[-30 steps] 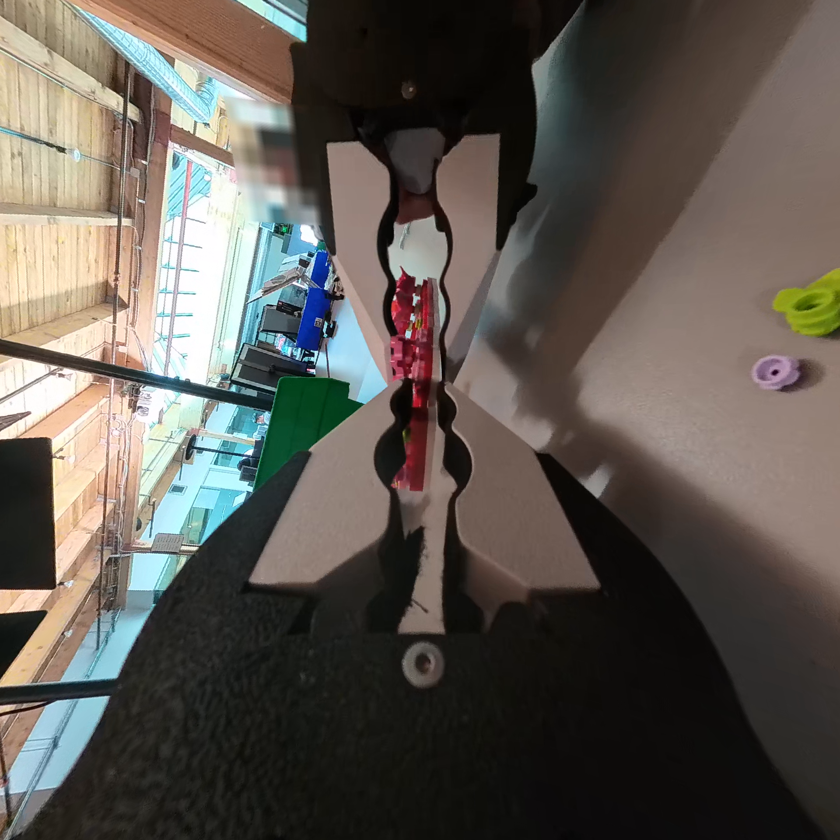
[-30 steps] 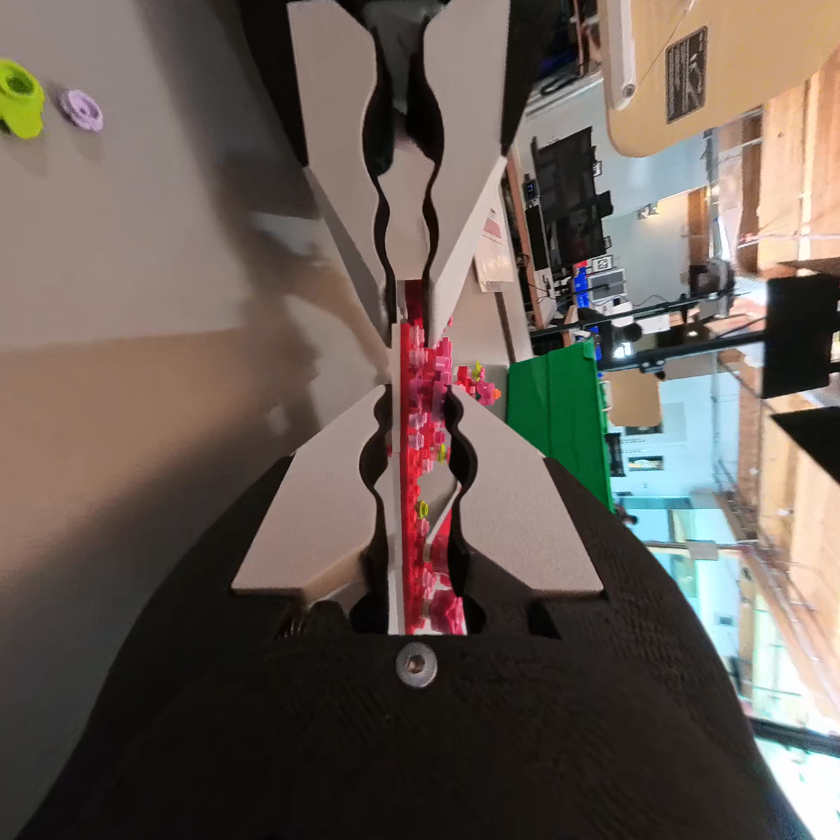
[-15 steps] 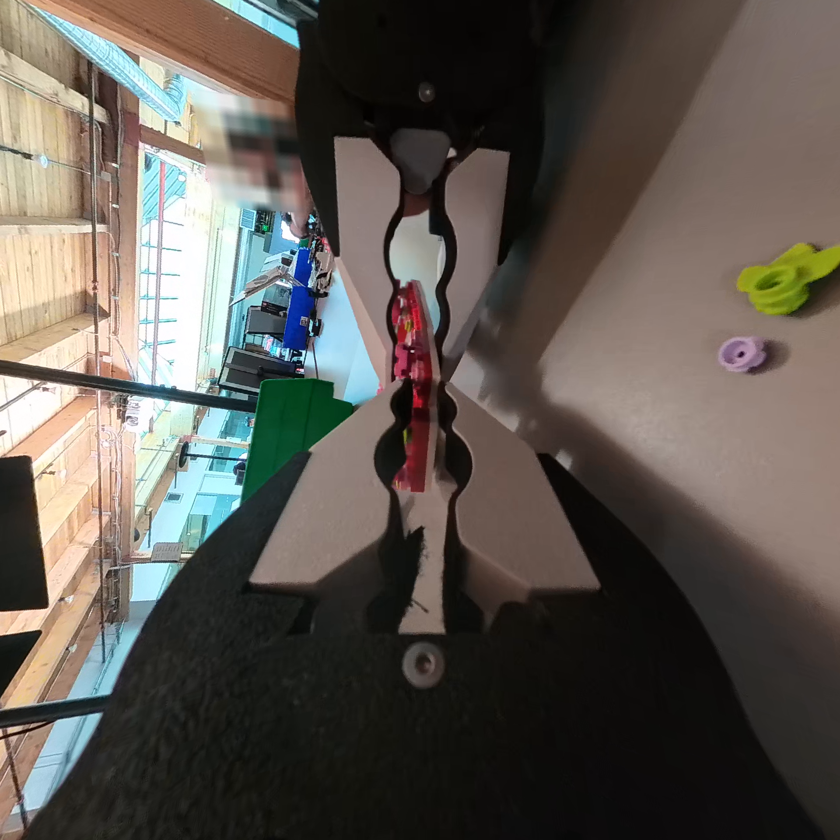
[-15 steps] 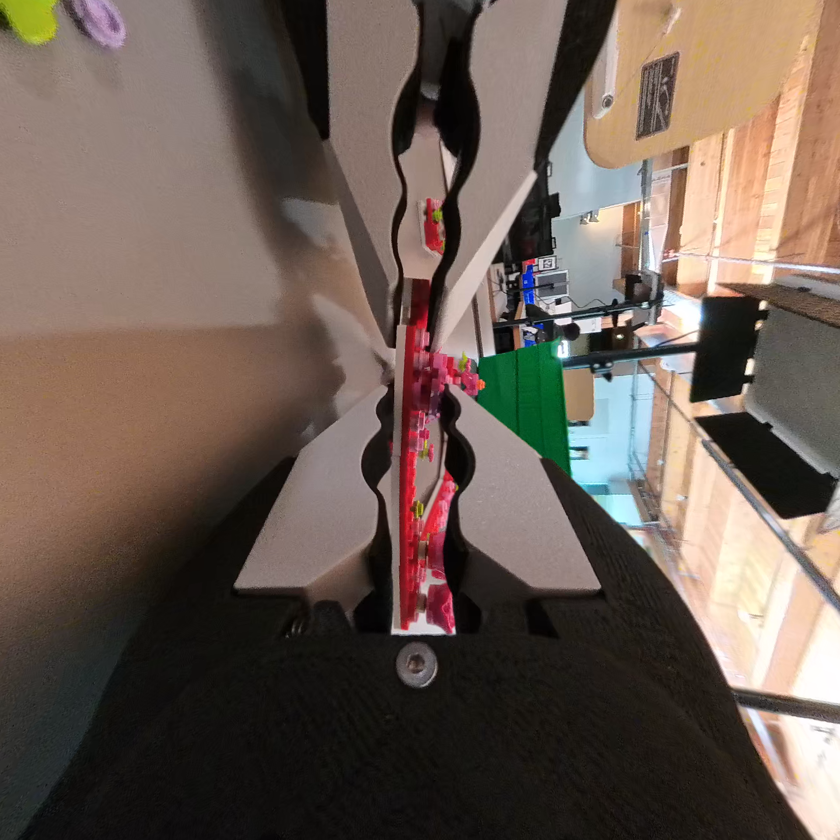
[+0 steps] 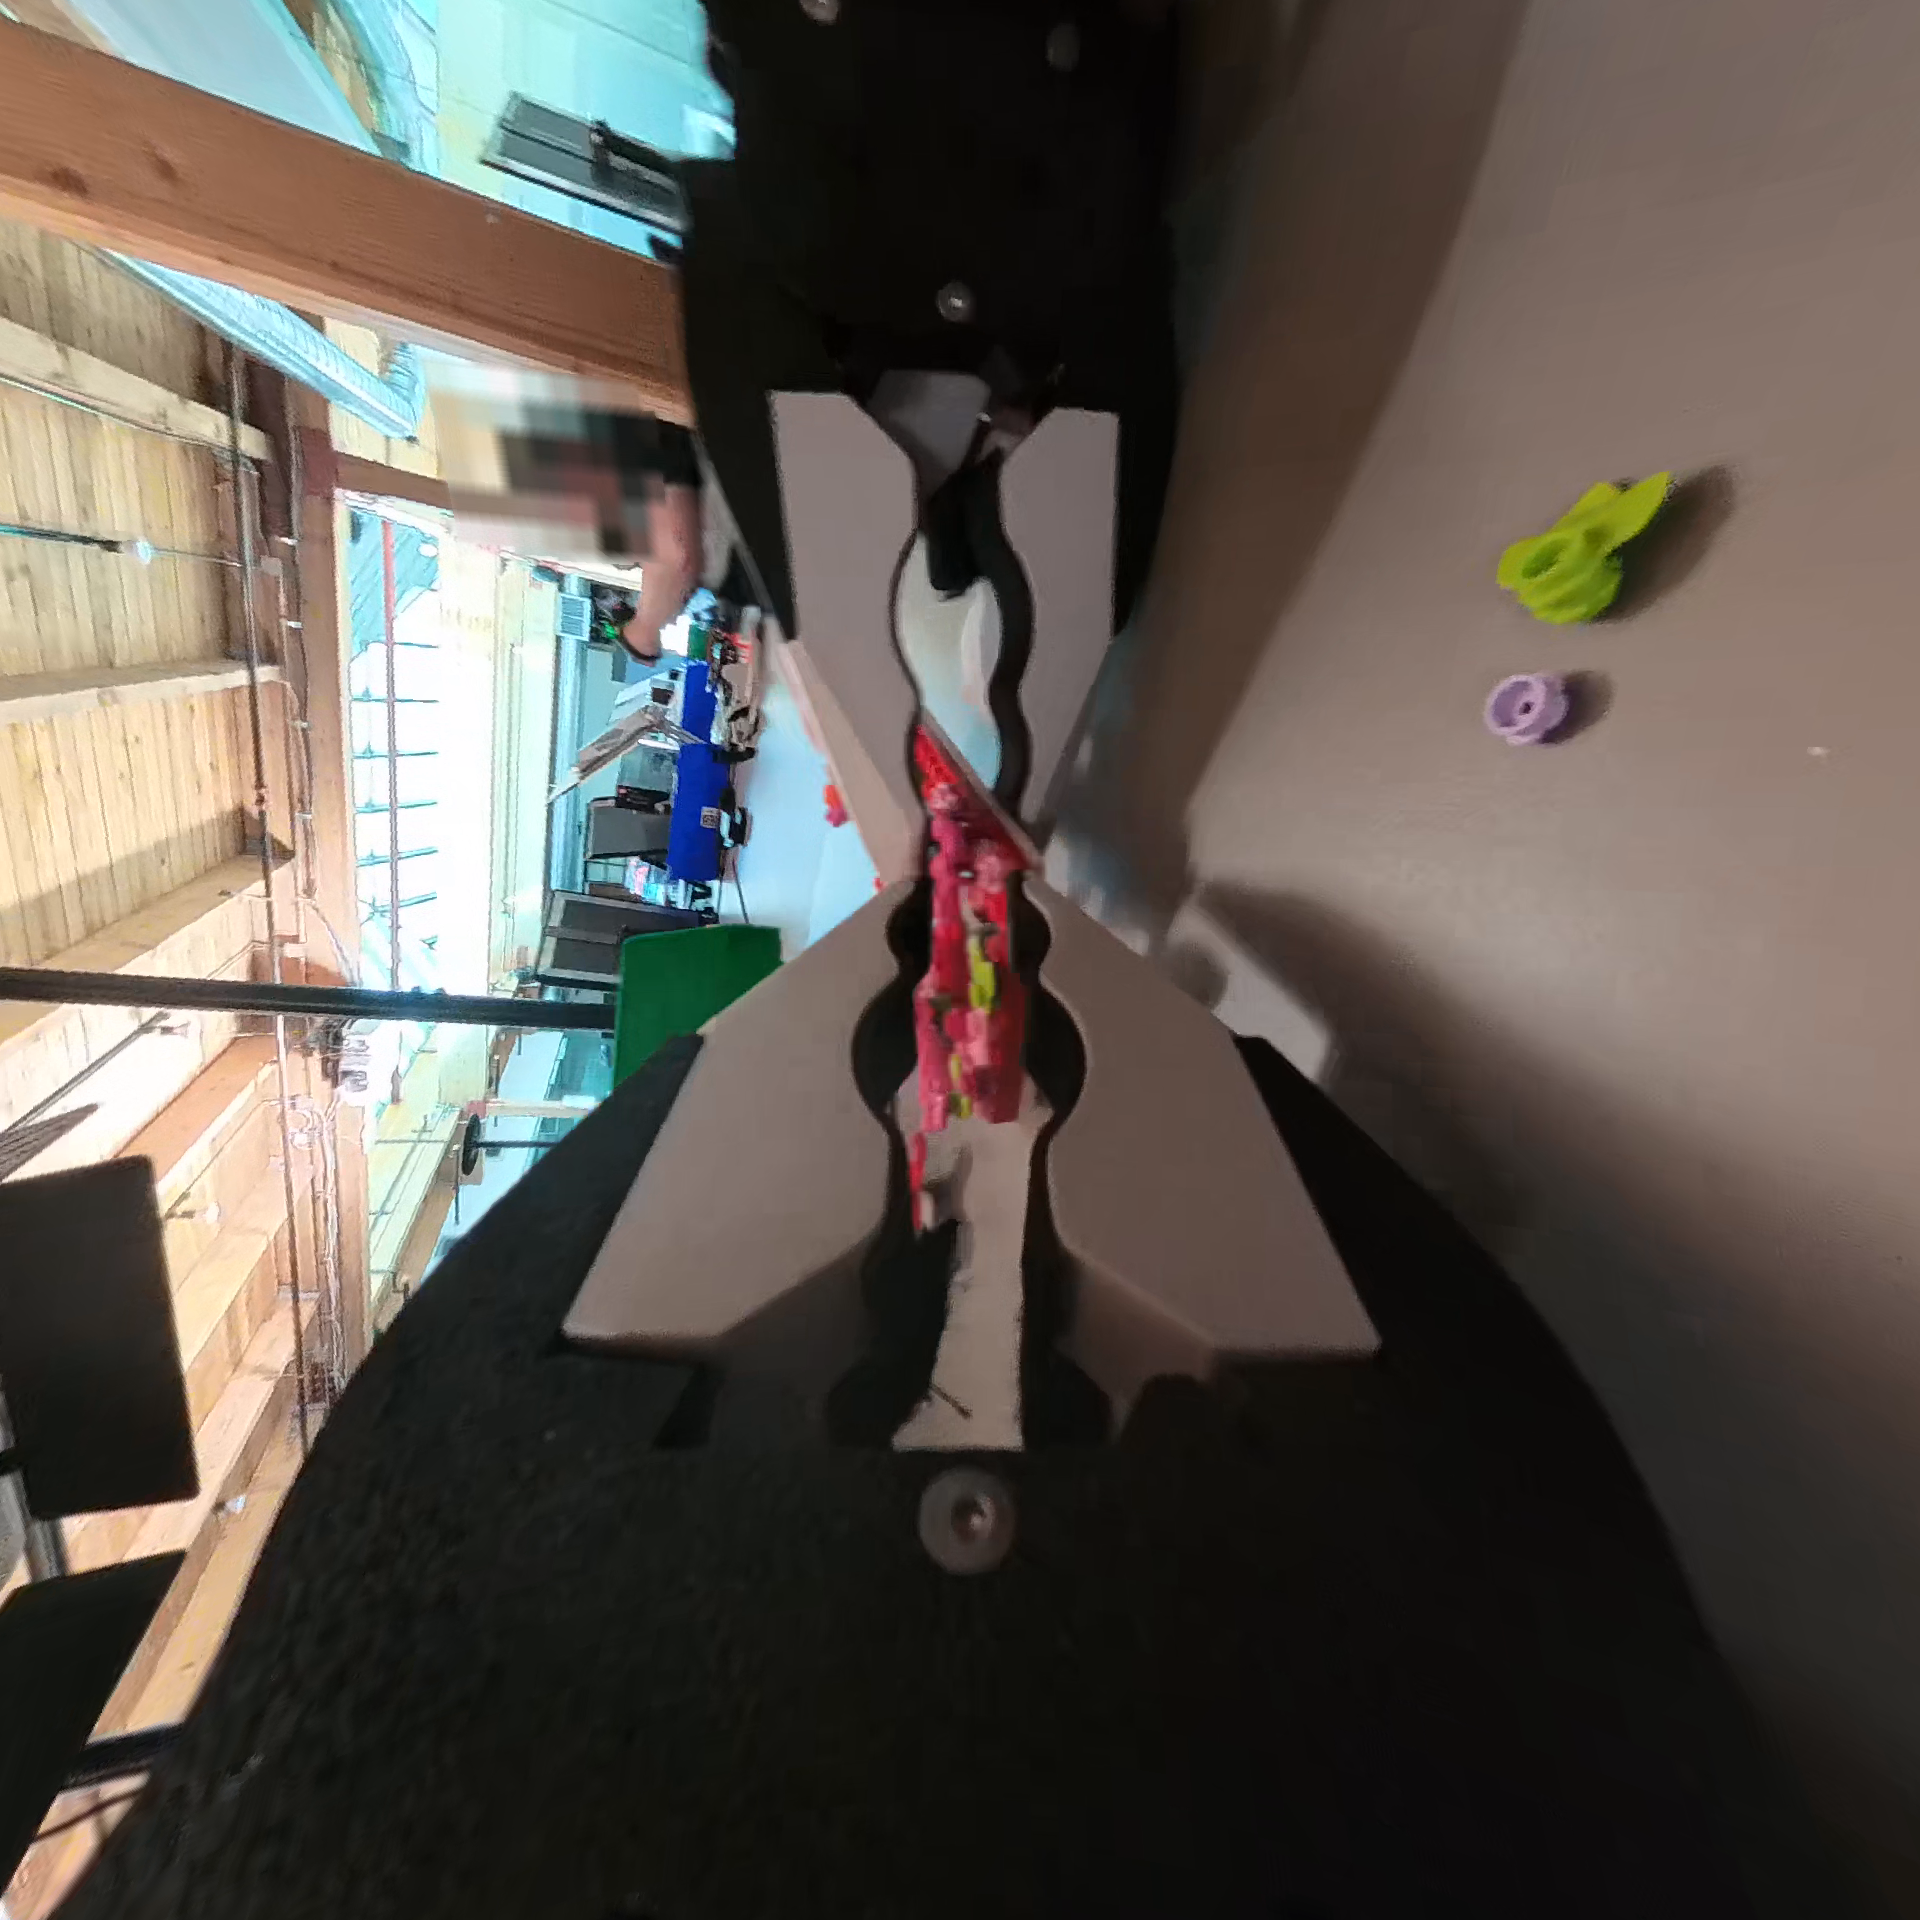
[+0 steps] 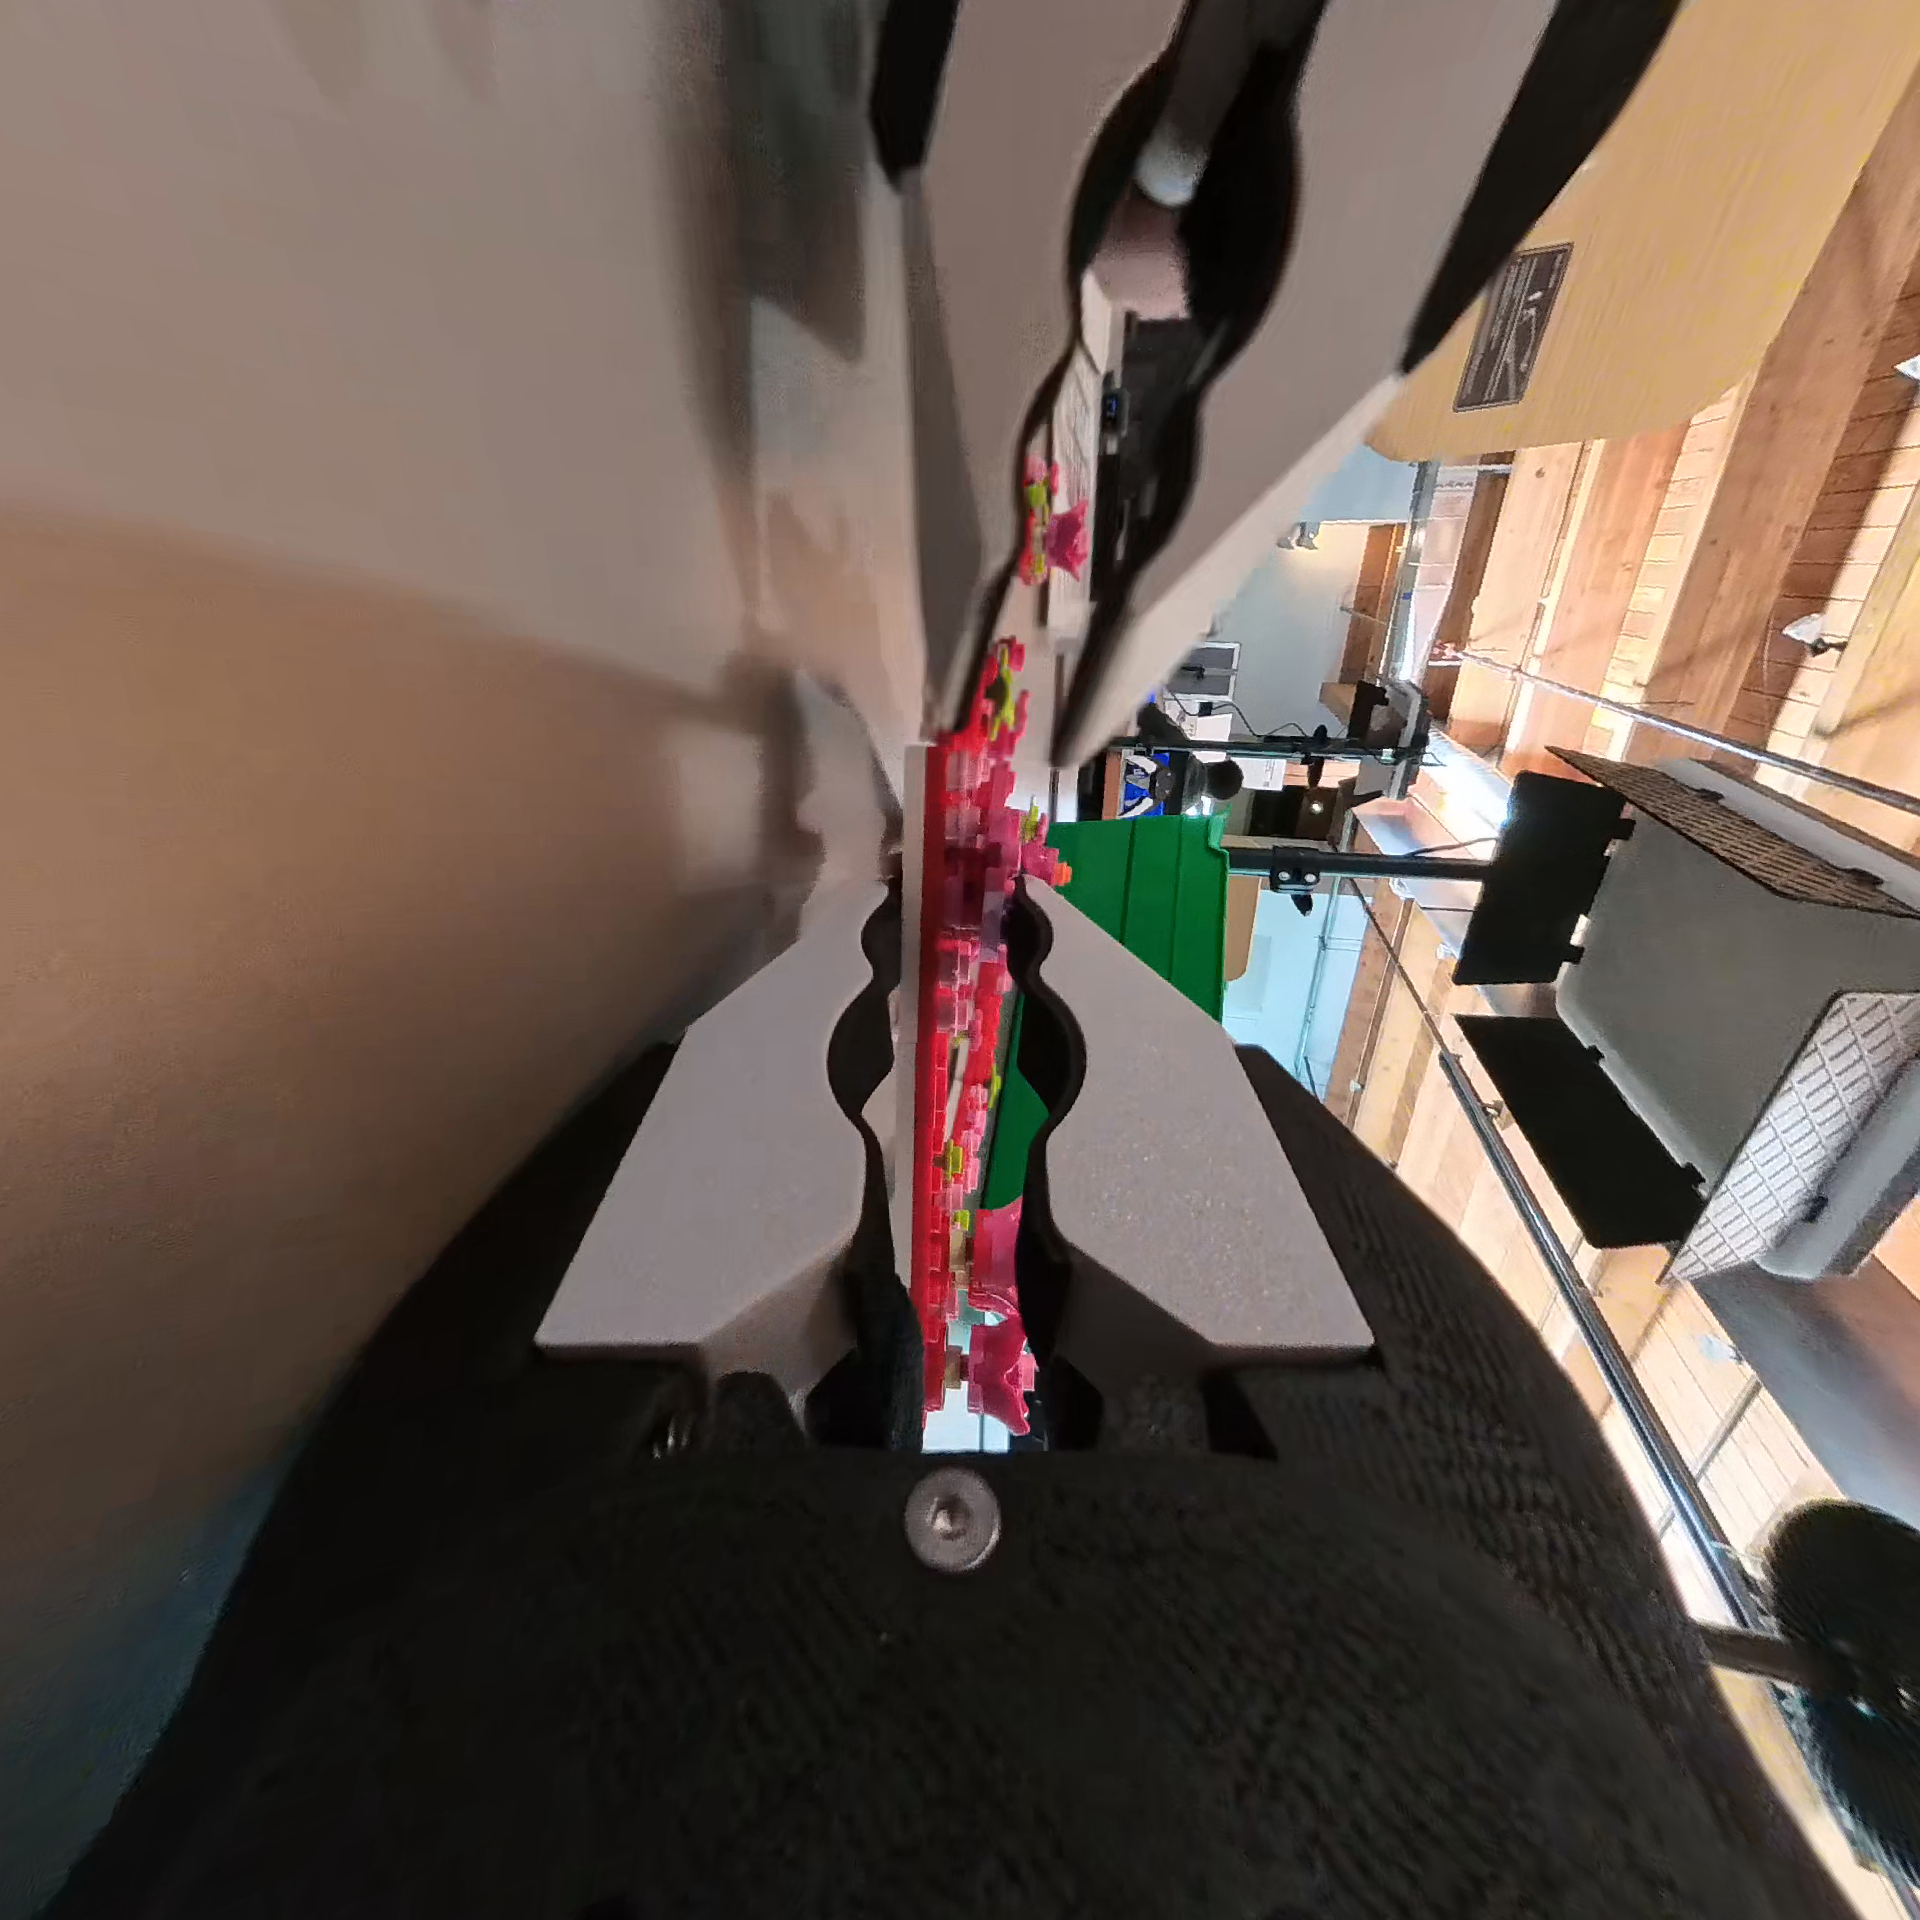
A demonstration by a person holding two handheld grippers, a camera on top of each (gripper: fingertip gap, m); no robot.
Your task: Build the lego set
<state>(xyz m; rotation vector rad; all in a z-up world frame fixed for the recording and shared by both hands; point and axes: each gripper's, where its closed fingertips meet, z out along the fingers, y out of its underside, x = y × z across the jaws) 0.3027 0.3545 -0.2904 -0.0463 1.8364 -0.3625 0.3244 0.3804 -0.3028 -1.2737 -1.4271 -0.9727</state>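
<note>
Filling the right side of the left wrist view, the grey table (image 5: pixel 1662 1039) is the largest thing in sight, and it takes the left side of the right wrist view as well. Both views are rolled onto their sides, so the table reads as a wall. Behind it a green panel (image 6: pixel 1143 904) stands in a room with wooden walls, and a black stand pole (image 5: pixel 312 1000) crosses the left wrist view.

Next in size come the two tools, which face each other tip to tip. The left gripper (image 5: pixel 971 894) has its jaws clamped on one end of the lego build (image 5: pixel 966 997), and the right gripper (image 6: pixel 961 883) has its jaws clamped on the other end. In the right wrist view the far tool is tilted against the near one.

The lego build is a thin red plate seen edge-on, with a pale layer along one face and a crowd of pink, magenta and lime studs on the other. It hangs in the air between the two tools, apart from the table.

Smallest are two loose pieces lying on the table well away from the build: a lime green piece (image 5: pixel 1574 561) and, just beside it, a small round lilac piece (image 5: pixel 1525 709).
</note>
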